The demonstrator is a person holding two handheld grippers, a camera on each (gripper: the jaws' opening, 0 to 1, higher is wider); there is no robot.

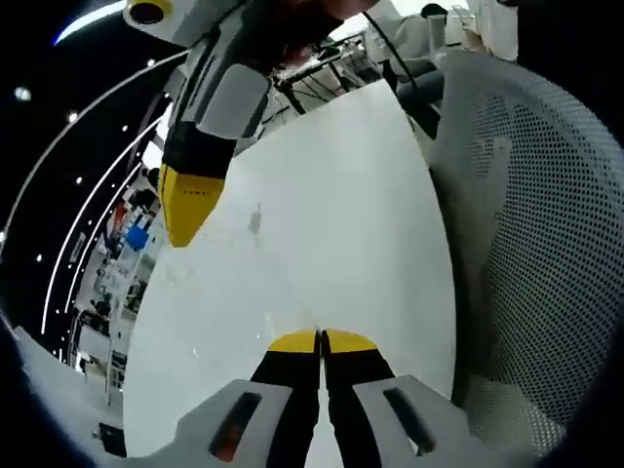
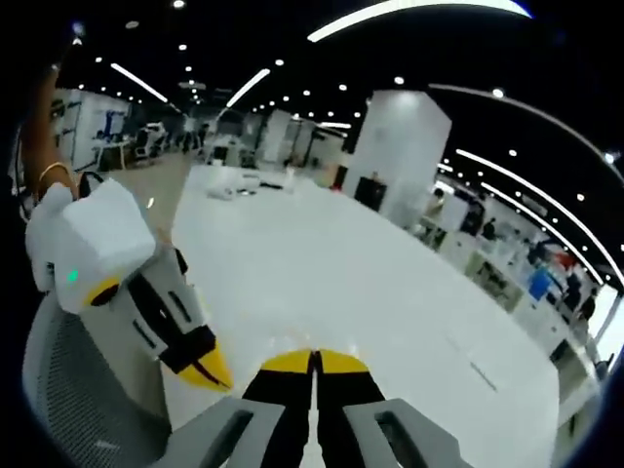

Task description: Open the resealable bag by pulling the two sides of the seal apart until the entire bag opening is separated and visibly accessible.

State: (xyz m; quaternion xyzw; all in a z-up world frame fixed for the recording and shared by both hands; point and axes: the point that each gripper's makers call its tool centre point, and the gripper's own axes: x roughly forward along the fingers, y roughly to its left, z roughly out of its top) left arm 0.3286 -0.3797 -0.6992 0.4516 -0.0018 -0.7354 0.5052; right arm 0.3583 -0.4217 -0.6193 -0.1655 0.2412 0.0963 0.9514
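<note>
In the left gripper view, the right gripper (image 1: 185,219) comes in from the upper left, its grey body ending in a yellow tip that hangs over the white table (image 1: 341,195). A clear resealable bag (image 1: 255,255) lies stretched across the table between that tip and the near edge of the view; it is faint, showing mostly as thin glints and a small grey mark near its far part. The left gripper (image 1: 320,338) rises from the near edge with its yellow-tipped jaws pressed together, apparently pinching the bag's near edge, though the film is too transparent to be sure of the contact. To the right stands a grey mesh chair back (image 1: 536,224), just beside the table's edge.

In the right gripper view, the left gripper (image 2: 200,366) enters from the left, its white housing above and its black-and-yellow tip pointing down near the table. A mesh chair (image 2: 78,400) shows below it. In the middle, the right gripper's own jaws are together at the near edge; the bag cannot be made out there. The table runs far back toward a white pillar (image 2: 405,146).
</note>
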